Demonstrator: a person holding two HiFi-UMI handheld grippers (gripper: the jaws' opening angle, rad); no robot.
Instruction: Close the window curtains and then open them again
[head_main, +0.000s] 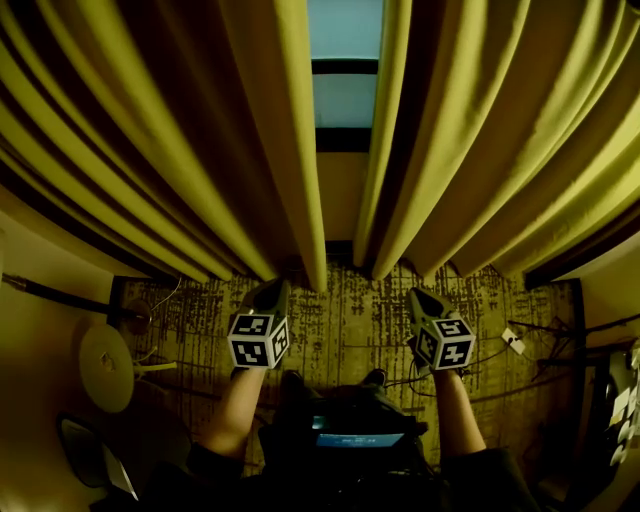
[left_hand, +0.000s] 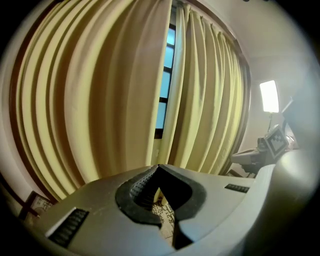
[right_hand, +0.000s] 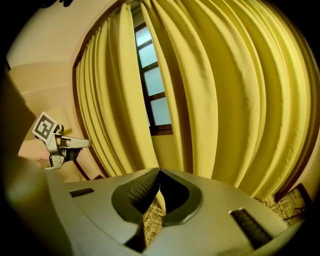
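We look down on a dim room with a dark-patterned carpet (head_main: 350, 320) underfoot and yellow curtains filling the wall ahead. Nearest to us, two bare forearms (head_main: 238, 410) reach forward from the bottom edge of the head view, with a small glowing blue screen (head_main: 358, 438) between them. Each hand carries a tong-like gripper topped by a black-and-white marker cube (head_main: 257, 340). The left gripper (head_main: 272, 293) and the right gripper (head_main: 424, 298) are held side by side, well apart, both pointing toward the curtains and tilted somewhat downward. In each gripper's own view we see the two grey jaws brought together at their tips with nothing between them. Only carpet shows through the small hollow behind the tips. Neither gripper touches the fabric.

On the floor to the left lies a round white disc (head_main: 105, 366). To the right a few thin cables (head_main: 525, 345) trail across the carpet.

Beyond the grippers, the left curtain (head_main: 150, 150) and the right curtain (head_main: 500, 130) hang in deep folds down to the floor. They nearly meet, leaving a narrow gap in the middle, straight ahead between the two grippers. Through that gap we see the window (head_main: 344, 90), with pale blue panes split by dark horizontal bars and a strip of plain wall below. In the left gripper view a bright rectangular lamp (left_hand: 269, 96) glows far off at the right.
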